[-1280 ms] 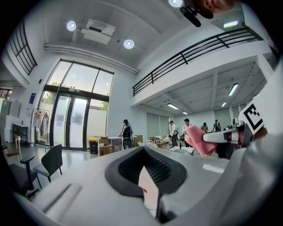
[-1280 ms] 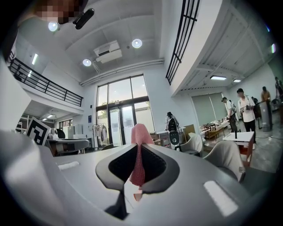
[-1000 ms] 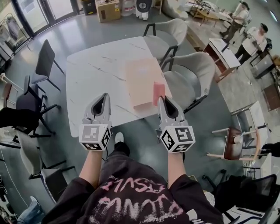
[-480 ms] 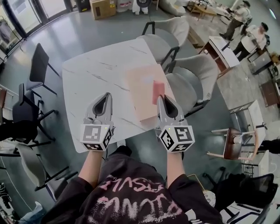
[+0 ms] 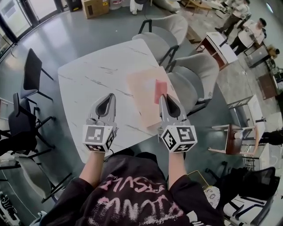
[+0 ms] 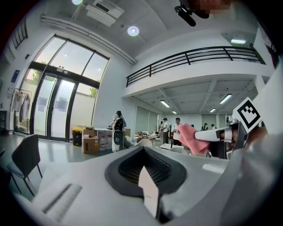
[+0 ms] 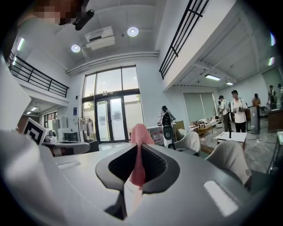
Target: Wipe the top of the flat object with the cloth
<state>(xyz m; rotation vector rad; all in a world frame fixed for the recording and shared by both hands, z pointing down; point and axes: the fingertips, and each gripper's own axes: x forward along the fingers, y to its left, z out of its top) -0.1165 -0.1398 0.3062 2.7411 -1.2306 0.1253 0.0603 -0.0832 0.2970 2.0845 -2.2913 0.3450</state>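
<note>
A pale peach flat board [image 5: 148,90] lies on the right part of the white marble table [image 5: 97,84]. My right gripper [image 5: 164,98] is shut on a pink cloth [image 5: 160,90], which sticks out past its tip over the board's near right part. In the right gripper view the pink cloth [image 7: 138,152] is pinched between the closed jaws, and in the left gripper view the cloth [image 6: 191,138] hangs off the other gripper's tip. My left gripper [image 5: 108,101] is shut and empty, held level over the table's near edge.
Two grey upholstered chairs [image 5: 194,75] stand at the table's right side, and dark chairs [image 5: 31,70] at its left. A wooden chair [image 5: 236,141] stands at the right. People [image 5: 247,31] stand by tables at the far right. Cardboard boxes [image 5: 95,6] sit at the back.
The table and board have slid closer and lower in the head view as the person steps toward it. Both grippers keep their pose, the cloth still held.
</note>
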